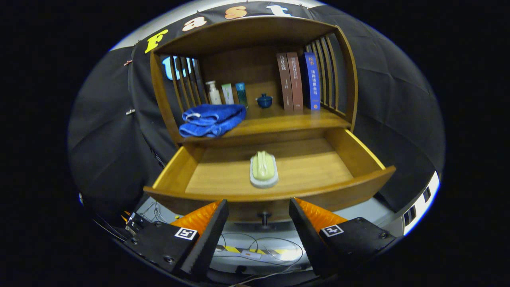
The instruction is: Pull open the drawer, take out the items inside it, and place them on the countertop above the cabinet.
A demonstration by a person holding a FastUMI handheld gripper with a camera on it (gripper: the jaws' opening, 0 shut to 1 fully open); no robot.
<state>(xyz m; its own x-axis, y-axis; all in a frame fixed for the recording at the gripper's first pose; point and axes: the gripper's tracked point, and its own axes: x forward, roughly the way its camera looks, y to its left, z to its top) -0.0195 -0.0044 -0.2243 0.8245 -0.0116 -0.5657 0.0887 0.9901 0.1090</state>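
The drawer (pixel 360 153) is standing pulled open, so the fetching step is looking next. Left of the brush (pixel 263 169), the drawer floor is lying bare out to the side wall; above that, a blue towel (pixel 211 119) is hanging over the countertop (pixel 287 119) lip. The brush is sitting mid-floor, just behind the front rail. The gripper (pixel 259 217) is hovering spread and empty below that rail, by the knob (pixel 263 217). It's needing to clear the rail, then drop. Right of the brush: more bare floor.
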